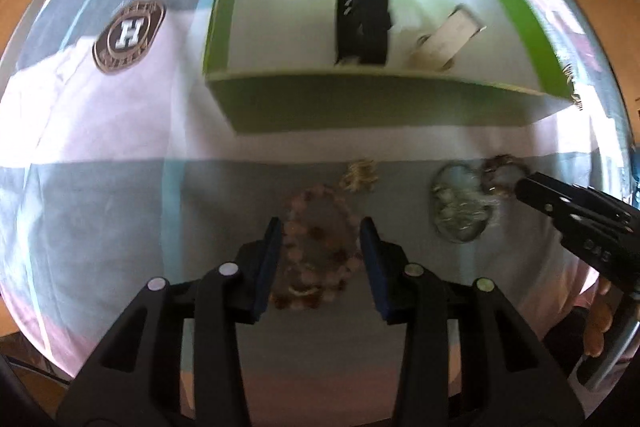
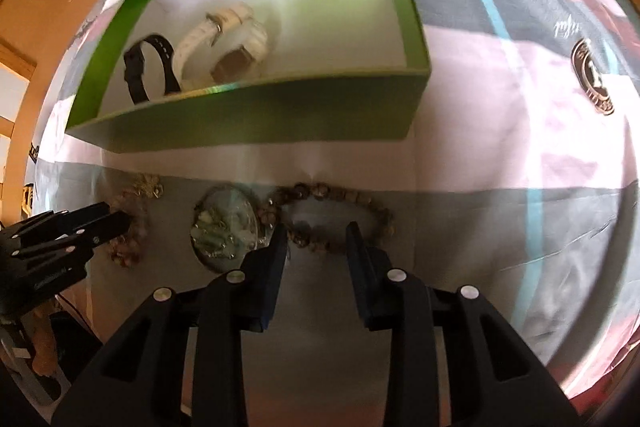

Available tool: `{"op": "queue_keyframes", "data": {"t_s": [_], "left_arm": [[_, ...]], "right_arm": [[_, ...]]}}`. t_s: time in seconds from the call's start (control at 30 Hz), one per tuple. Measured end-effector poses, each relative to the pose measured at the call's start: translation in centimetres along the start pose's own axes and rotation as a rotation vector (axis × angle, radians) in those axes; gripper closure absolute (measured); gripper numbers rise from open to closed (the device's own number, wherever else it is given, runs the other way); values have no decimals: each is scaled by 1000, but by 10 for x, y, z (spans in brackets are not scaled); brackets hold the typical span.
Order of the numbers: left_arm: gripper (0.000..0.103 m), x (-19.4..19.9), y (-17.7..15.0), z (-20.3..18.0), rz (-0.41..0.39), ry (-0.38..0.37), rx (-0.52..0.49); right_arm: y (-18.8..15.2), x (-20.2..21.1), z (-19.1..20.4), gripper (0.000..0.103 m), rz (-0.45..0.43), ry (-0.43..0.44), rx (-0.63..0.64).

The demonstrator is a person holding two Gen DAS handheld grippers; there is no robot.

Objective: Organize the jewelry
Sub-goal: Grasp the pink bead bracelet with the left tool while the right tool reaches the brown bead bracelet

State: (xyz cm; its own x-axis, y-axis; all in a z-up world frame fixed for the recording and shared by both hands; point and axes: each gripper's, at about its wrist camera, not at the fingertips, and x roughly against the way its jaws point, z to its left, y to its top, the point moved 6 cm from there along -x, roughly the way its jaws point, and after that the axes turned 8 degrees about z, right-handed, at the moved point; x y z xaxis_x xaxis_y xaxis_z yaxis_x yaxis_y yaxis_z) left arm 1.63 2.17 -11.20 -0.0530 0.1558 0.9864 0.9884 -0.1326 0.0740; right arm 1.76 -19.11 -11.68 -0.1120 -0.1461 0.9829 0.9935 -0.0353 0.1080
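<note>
While we are holding both grippers low over the bedspread (image 1: 100, 211), the nearest risks are sitting right between our fingers: the left gripper (image 1: 320, 227) is standing with its jaws wide open around the pink bead bracelet (image 1: 318, 247), gripping nothing yet, and if we are closing off-centre we are likely pinching cloth along with the beads — or flicking the loop aside. The right gripper (image 2: 318, 233) is likewise open and empty, its jaws straddling the near arc of the brown bead bracelet (image 2: 340, 215), whose far end is lying against the green stone bracelet (image 2: 226, 227); lifting one could be dragging the other with it. Just beyond the pink beads, a small gold piece (image 1: 359, 175) is lying loose, easy to be sweeping away unnoticed. Farther on, the green box (image 2: 248, 123) is waiting with a black watch (image 2: 148, 69) and a white watch (image 2: 224, 41) already inside, and its near wall is something we could be clipping on the way over. The surface is looking soft and wrinkled, striped pink and grey with a round badge print (image 1: 128, 35); wooden furniture is showing at the edges.
</note>
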Motion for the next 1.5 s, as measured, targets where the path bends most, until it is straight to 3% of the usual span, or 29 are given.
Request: {"op": "queue_keyframes", "data": {"t_s": [0.3,0.5,0.77,0.9,1.1,1.37,1.5], "left_arm": [[61,-9,0,33,39,61,78],[54,-11,2,30,39,73,65],[53,-31,11,19,47,94,79],[55,-34,13,18,36,97,75],[66,-41,17,9,26,90,70],[66,-35,21,4,12,42,72],[66,-38,21,0,19,56,53]], "right_arm": [[0,-2,-18,71,-4,-64,-43],[1,-6,-32,71,8,-98,-82],[4,-20,-33,71,33,-102,-79],[8,-22,-28,71,30,-104,-78],[2,-22,-17,71,20,-130,-59],[0,-22,-13,71,20,-122,-75],[0,-22,-14,71,25,-128,-79]]}}
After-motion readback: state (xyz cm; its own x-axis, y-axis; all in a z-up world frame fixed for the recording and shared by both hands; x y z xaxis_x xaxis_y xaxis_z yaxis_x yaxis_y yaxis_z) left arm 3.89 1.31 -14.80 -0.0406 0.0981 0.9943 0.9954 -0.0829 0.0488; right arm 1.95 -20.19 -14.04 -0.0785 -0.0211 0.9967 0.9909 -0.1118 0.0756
